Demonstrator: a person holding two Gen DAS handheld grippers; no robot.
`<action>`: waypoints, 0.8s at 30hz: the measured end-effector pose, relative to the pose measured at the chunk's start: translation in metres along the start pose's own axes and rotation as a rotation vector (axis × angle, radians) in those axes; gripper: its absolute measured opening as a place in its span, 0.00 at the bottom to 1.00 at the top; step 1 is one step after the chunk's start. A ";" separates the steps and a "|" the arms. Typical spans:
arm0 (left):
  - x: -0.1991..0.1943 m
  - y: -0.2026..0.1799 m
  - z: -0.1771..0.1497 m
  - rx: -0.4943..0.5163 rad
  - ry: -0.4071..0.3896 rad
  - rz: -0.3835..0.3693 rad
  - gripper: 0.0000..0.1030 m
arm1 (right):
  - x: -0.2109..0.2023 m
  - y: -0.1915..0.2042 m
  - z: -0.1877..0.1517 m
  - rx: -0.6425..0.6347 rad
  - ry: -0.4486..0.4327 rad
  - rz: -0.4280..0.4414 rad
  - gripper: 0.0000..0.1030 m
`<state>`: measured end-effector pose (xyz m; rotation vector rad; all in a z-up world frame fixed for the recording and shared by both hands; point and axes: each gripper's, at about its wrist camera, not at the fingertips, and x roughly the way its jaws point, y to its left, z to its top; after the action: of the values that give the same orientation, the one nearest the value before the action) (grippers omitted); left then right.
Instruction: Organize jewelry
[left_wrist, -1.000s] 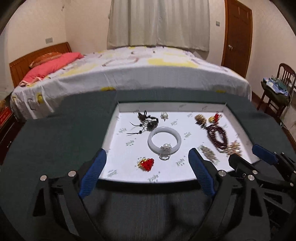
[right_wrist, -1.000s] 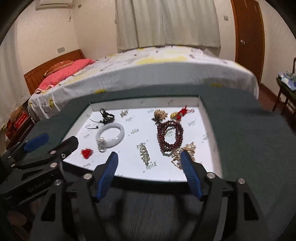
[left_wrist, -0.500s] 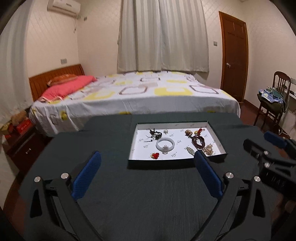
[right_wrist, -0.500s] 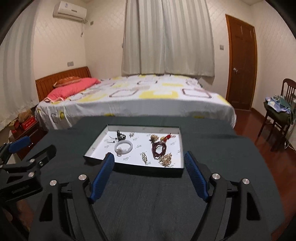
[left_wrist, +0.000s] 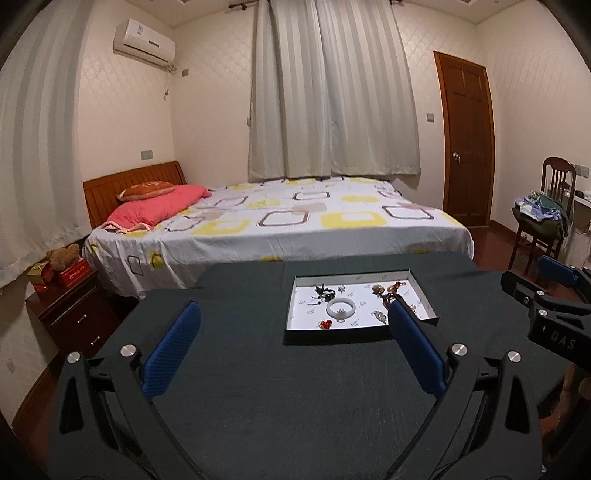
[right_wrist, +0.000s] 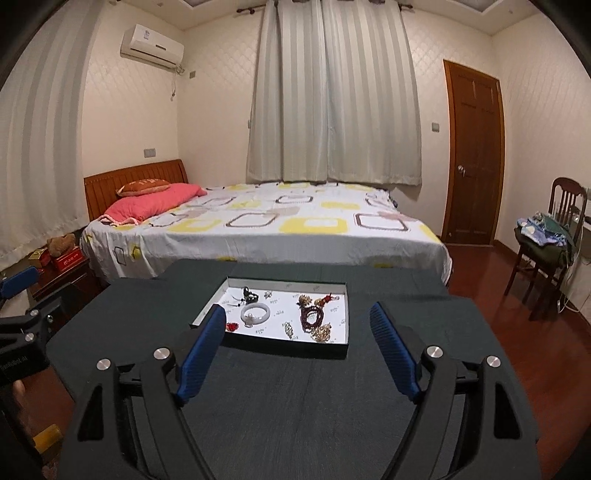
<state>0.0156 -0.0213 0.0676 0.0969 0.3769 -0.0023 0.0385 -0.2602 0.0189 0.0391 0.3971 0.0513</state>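
1. Clearly, both grippers sit well back from the tray (left_wrist: 360, 336), which lies on the dark table (left_wrist: 258, 387) with its long side running across the view.
2. Left gripper (left_wrist: 293, 345): jaws spread wide, nothing between the pads; the tray lies ahead and to its right.
3. Right gripper (right_wrist: 297, 349): jaws wide and empty too; the tray lies straight ahead of it, between its fingertips in that view.
4. All the jewelry rests inside the tray: a white bangle (right_wrist: 255, 313) left of centre, a dark red bead strand (right_wrist: 311, 319) right of centre, a small red piece (right_wrist: 232, 326) at the near left corner, gold pieces (right_wrist: 322, 332) near right.
5. Probably the right gripper is nearer the beads and the left nearer the bangle, though the fisheye makes this hard to judge.
6. The bead strand's long axis runs roughly away from the grippers.
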 end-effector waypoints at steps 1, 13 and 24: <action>-0.003 0.001 0.000 -0.002 -0.005 0.003 0.96 | -0.003 0.001 0.000 0.000 -0.007 -0.003 0.75; -0.020 0.010 0.004 -0.040 -0.035 -0.012 0.96 | -0.025 0.000 0.002 -0.007 -0.062 -0.024 0.76; -0.021 0.004 0.001 -0.041 -0.032 -0.019 0.96 | -0.026 0.002 0.000 -0.010 -0.069 -0.017 0.76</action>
<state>-0.0036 -0.0175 0.0772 0.0522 0.3458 -0.0148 0.0145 -0.2597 0.0285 0.0271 0.3278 0.0353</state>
